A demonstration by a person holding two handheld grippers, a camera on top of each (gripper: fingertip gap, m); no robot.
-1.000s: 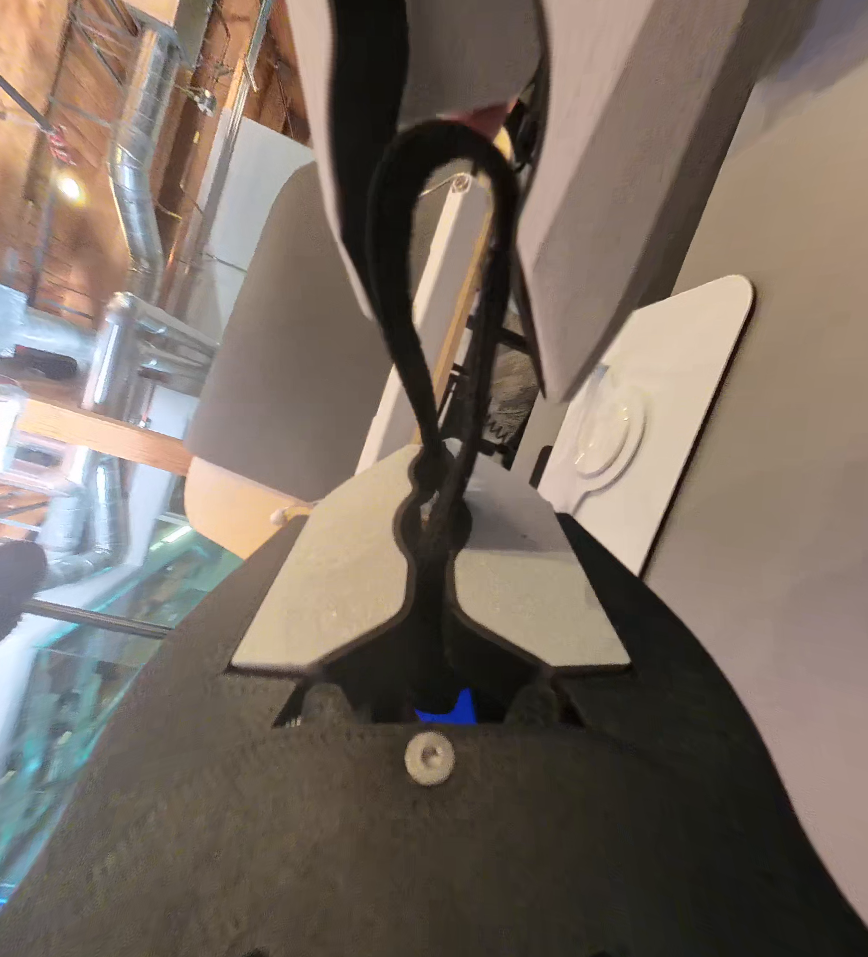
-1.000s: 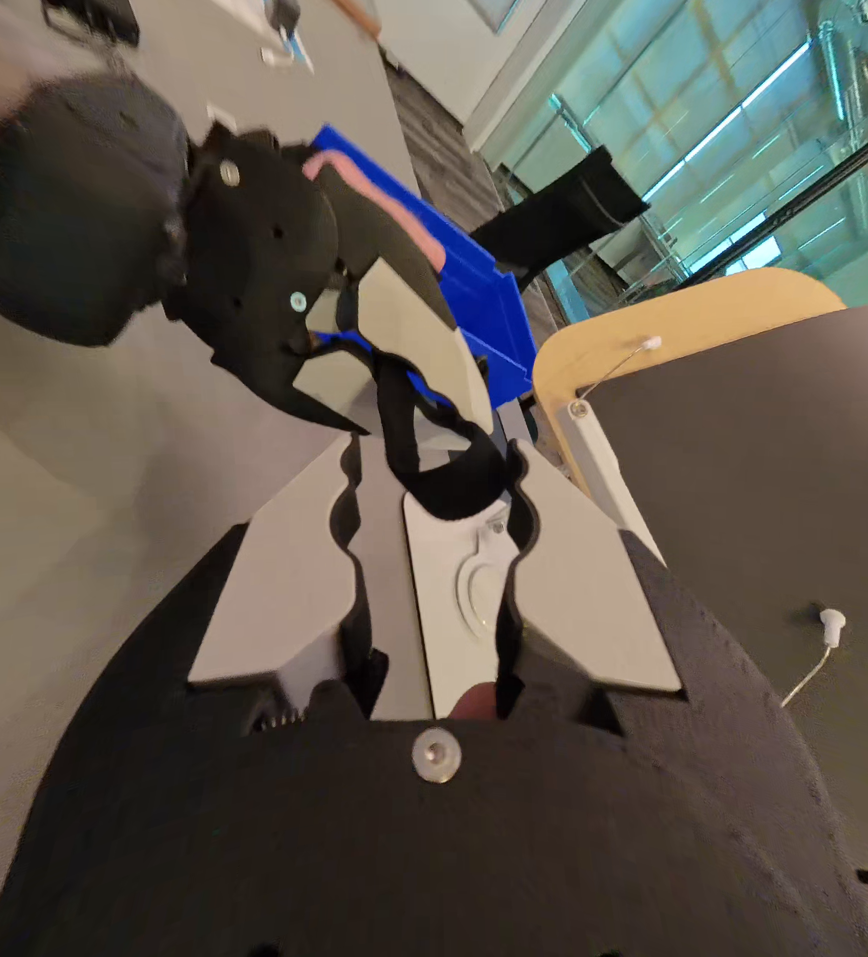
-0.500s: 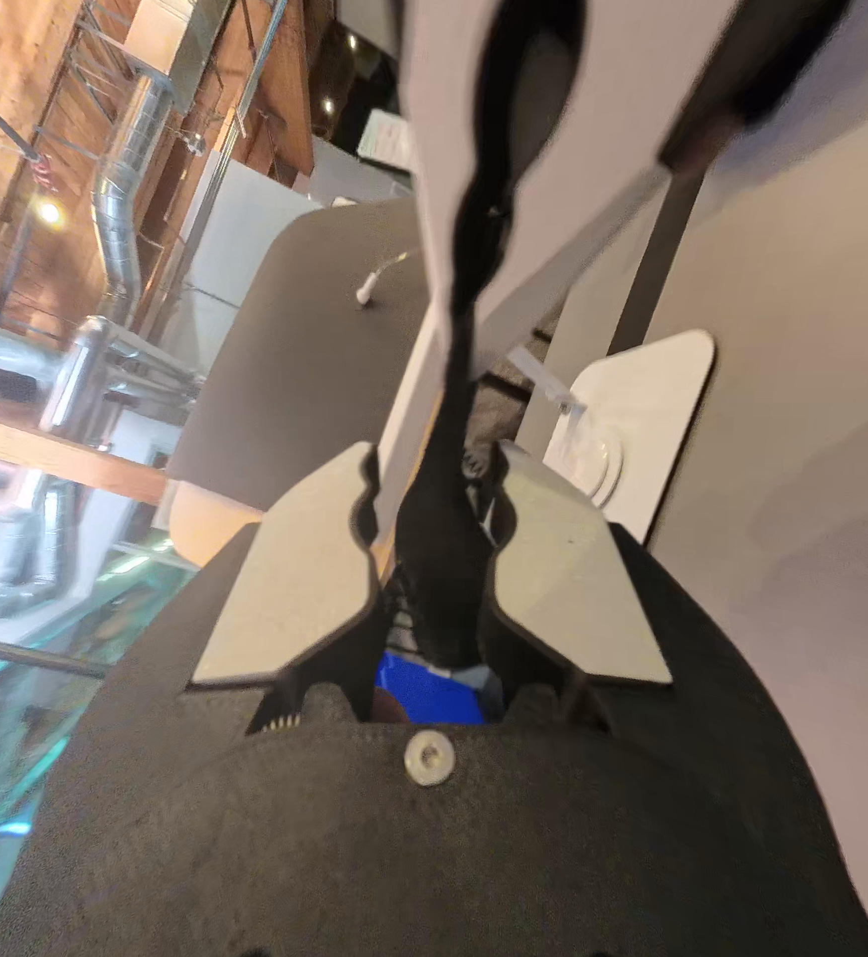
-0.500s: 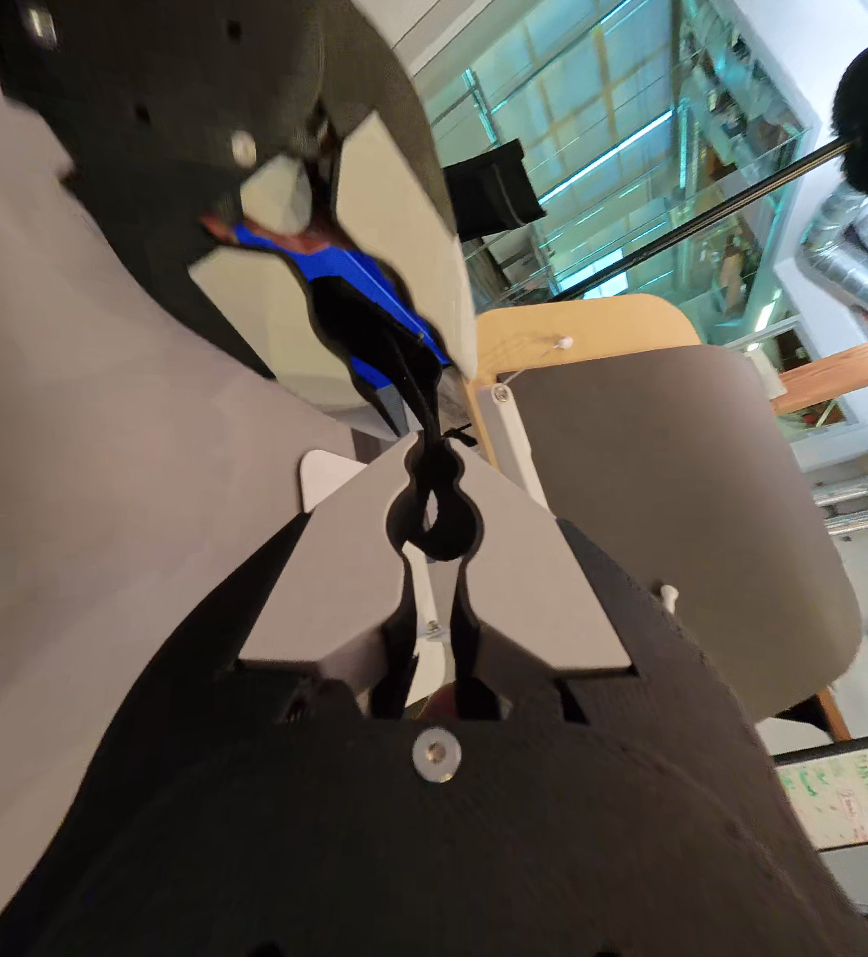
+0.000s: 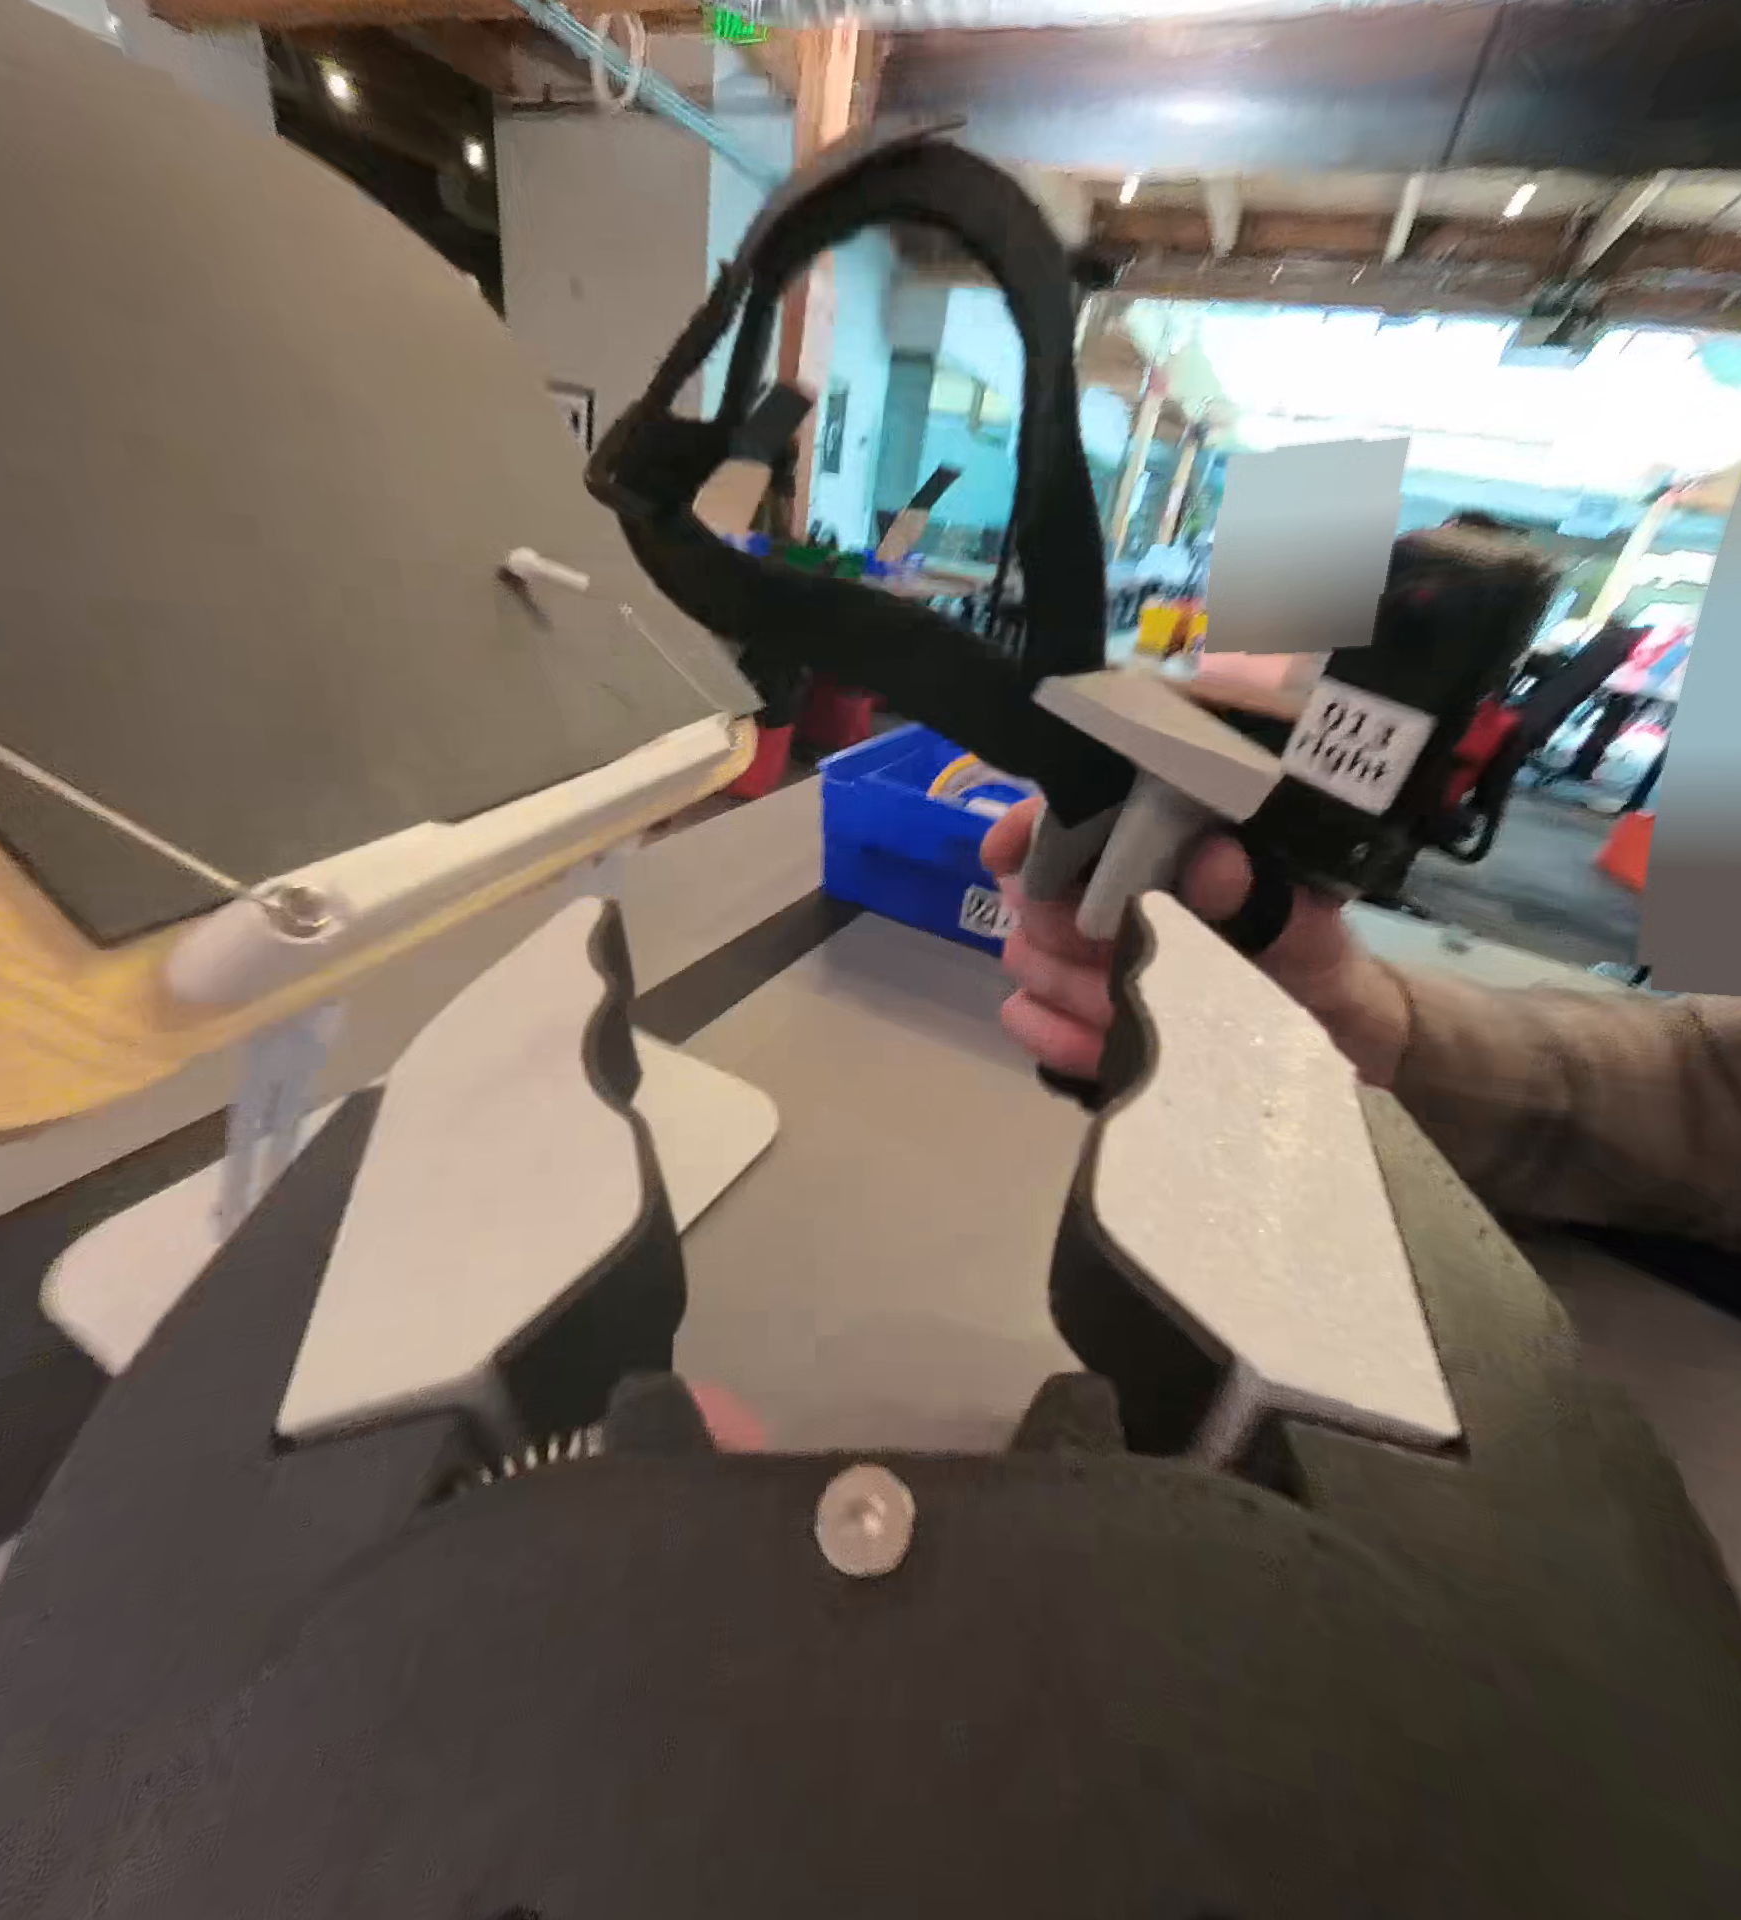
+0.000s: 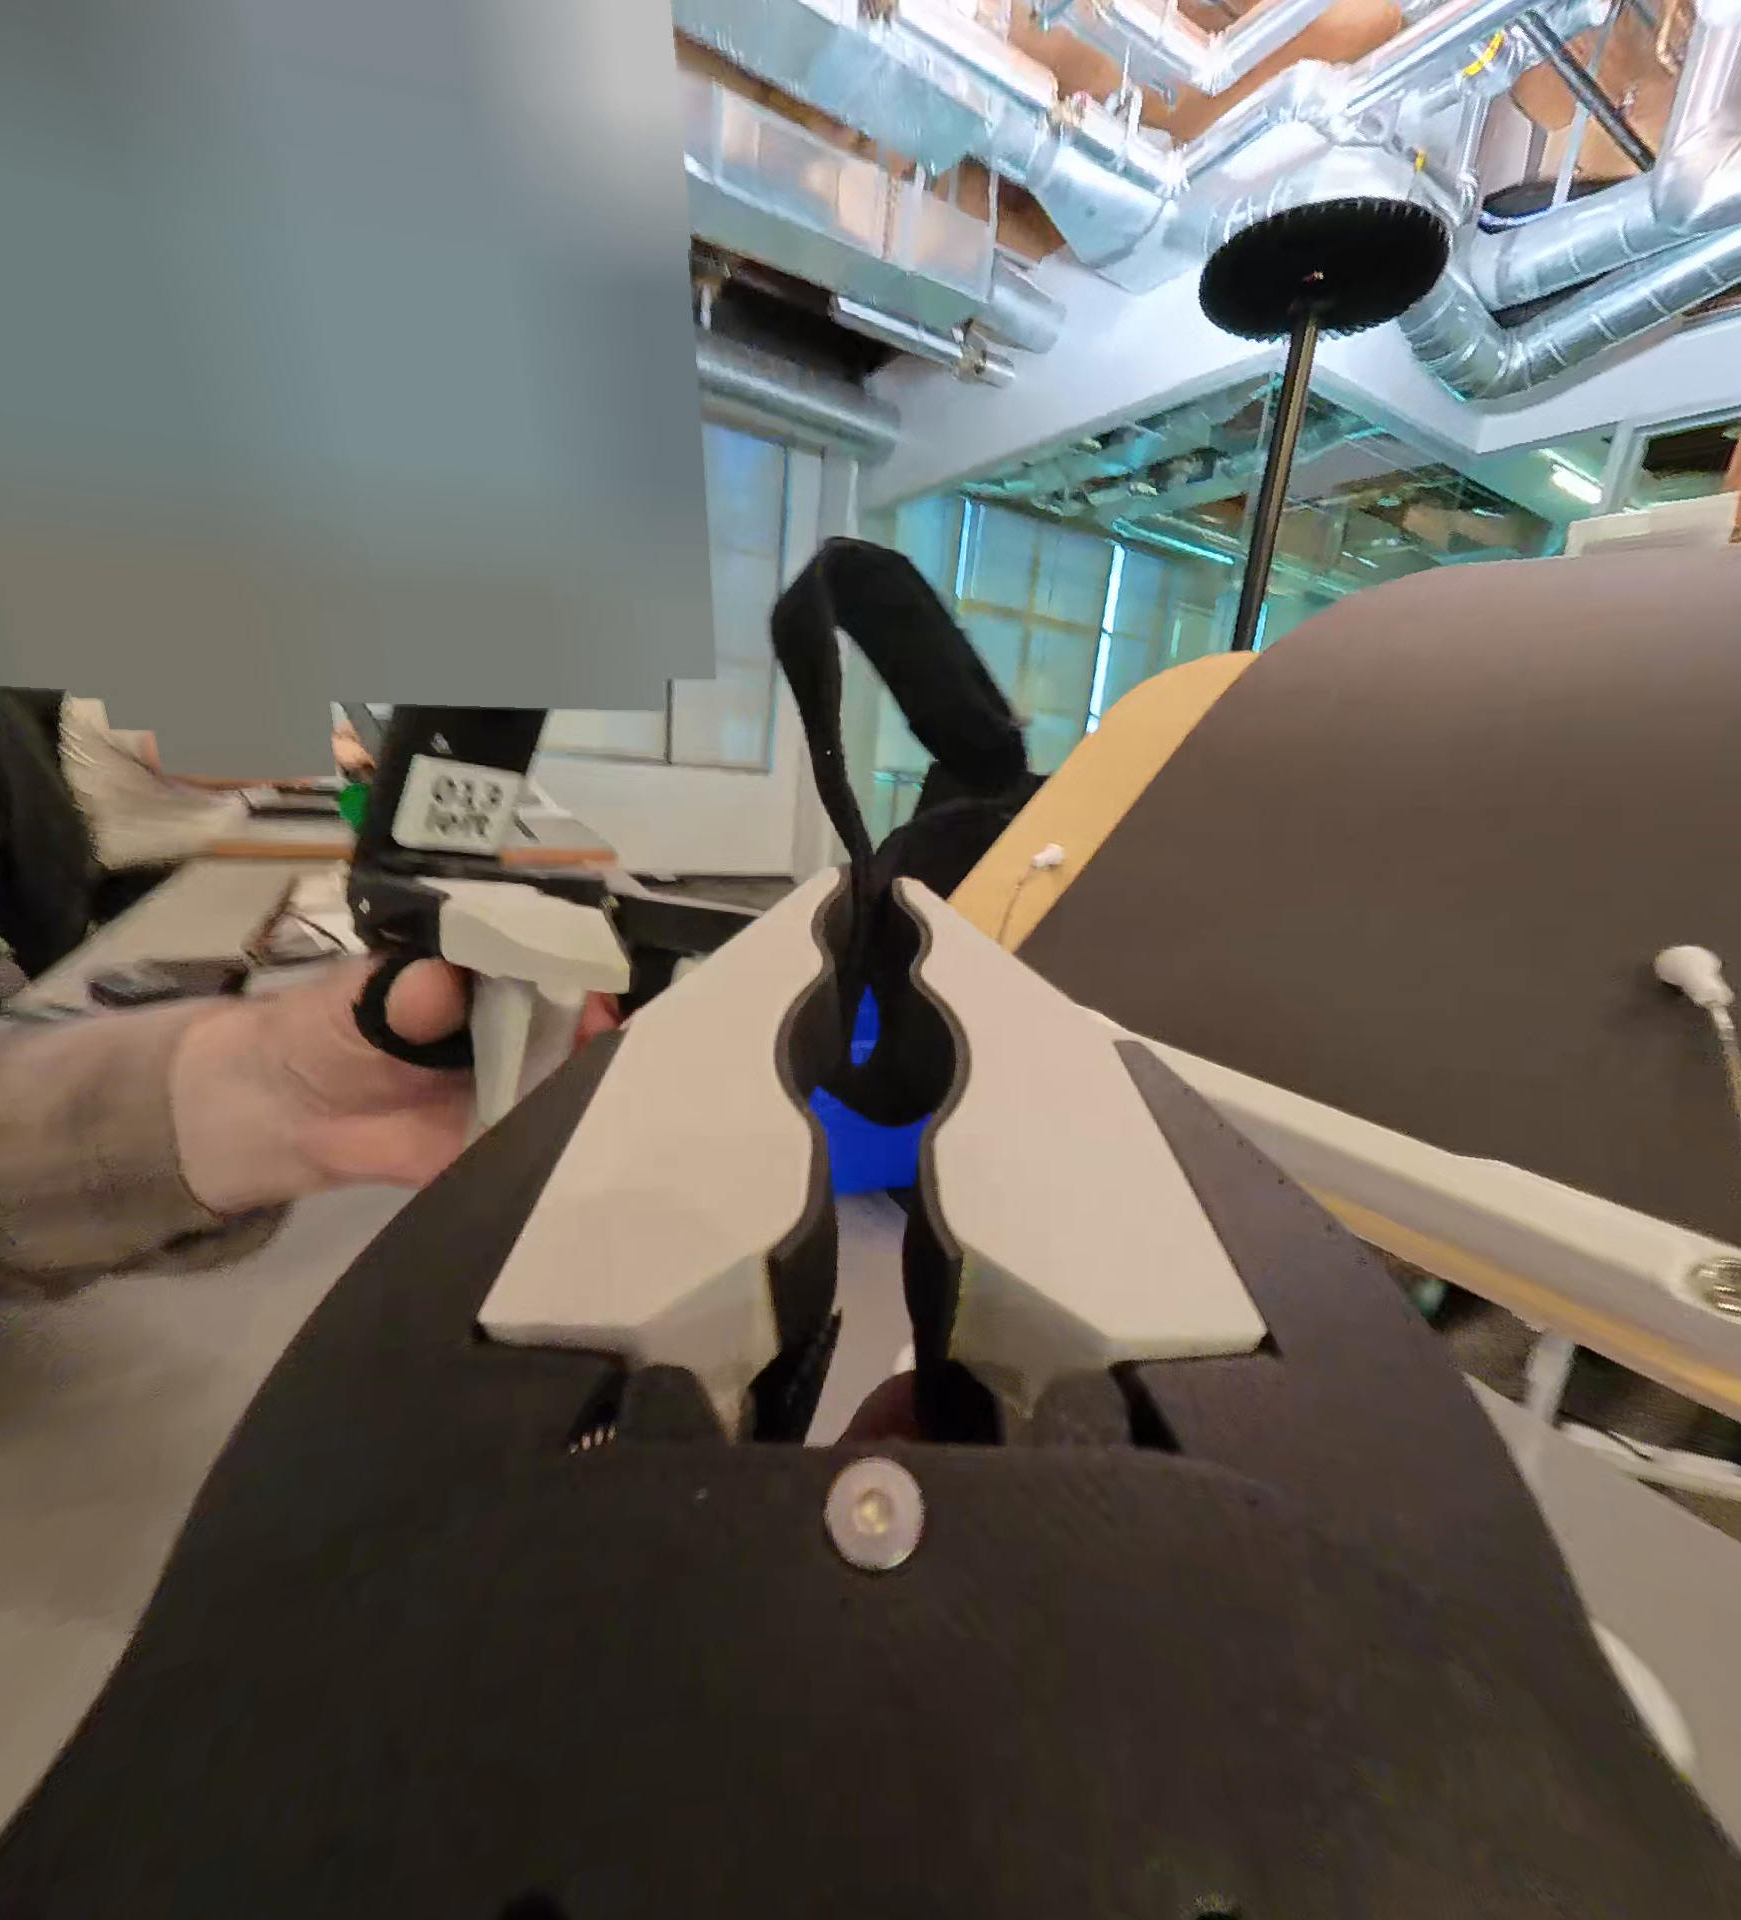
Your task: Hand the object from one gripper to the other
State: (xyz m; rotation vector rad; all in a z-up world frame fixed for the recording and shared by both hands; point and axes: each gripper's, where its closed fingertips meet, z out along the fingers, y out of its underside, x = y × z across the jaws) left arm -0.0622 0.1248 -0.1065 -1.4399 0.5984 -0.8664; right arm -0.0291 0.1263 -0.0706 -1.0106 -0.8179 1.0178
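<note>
The object is a black fabric strap point(image 6: 928, 665), looped upward. My right gripper point(image 6: 871, 888) is shut on its lower part, and the loop stands above the fingertips. In the left wrist view the strap point(image 5: 1058, 499) arcs up from the right gripper point(image 5: 1084, 748), which a hand point(image 5: 1063, 997) holds ahead and to the right. My left gripper point(image 5: 874, 925) is wide open and empty, apart from the strap. It also shows in the right wrist view point(image 6: 606, 961), off to the left and held by a hand point(image 6: 305, 1081).
A blue bin point(image 5: 897, 821) stands on the grey table point(image 5: 897, 1195) beyond the grippers. A white plate point(image 5: 710, 1122) lies on the table. A dark curved panel with a wooden edge point(image 5: 222, 468) rises at the left, and stands at the right in the right wrist view point(image 6: 1417, 779).
My left gripper opened, let go of the strap and drew back. My right gripper closed on the strap and now holds it alone. Both views swung round.
</note>
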